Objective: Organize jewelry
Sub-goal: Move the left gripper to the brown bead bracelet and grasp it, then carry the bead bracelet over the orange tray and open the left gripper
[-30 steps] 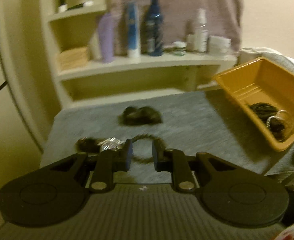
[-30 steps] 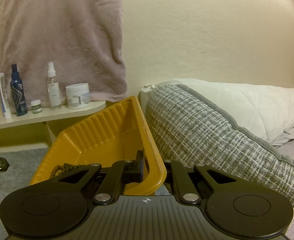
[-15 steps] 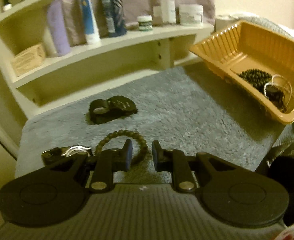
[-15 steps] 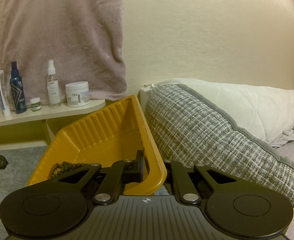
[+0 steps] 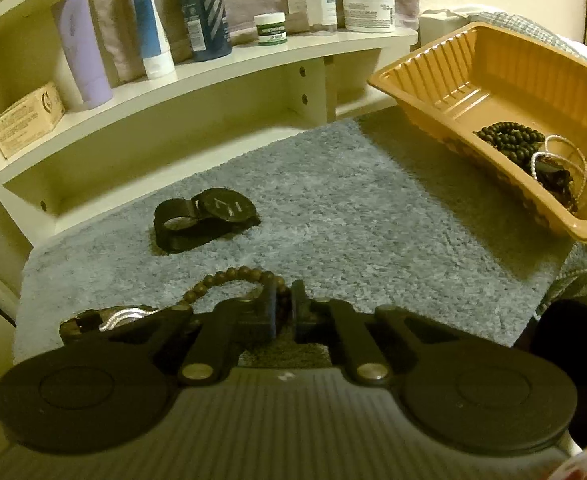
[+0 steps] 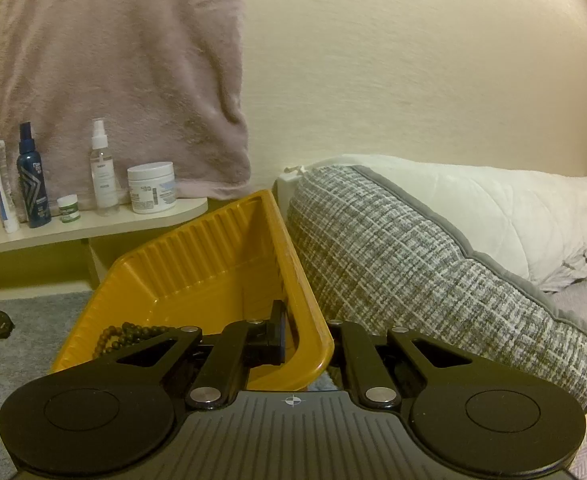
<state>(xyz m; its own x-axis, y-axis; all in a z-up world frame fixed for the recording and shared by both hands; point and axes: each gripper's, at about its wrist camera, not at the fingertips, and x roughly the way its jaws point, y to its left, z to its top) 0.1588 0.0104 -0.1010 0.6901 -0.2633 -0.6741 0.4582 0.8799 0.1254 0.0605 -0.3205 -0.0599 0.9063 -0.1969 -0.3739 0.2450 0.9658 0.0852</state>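
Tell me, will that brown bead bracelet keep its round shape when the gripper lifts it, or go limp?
It will probably go limp. The bead bracelet is a string of small separate beads lying in a loose loop on the gray rug, so it should sag and dangle. The left gripper pinches only one spot, so the round beads might slip or swing.

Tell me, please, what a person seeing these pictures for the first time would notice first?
Probably the orange tray, held tilted at the right by the right tool, which is clamped on its rim; dark beads lie inside. Next, the left tool, closed on the brown bead bracelet on the grey mat. A black watch lies further back on that mat.
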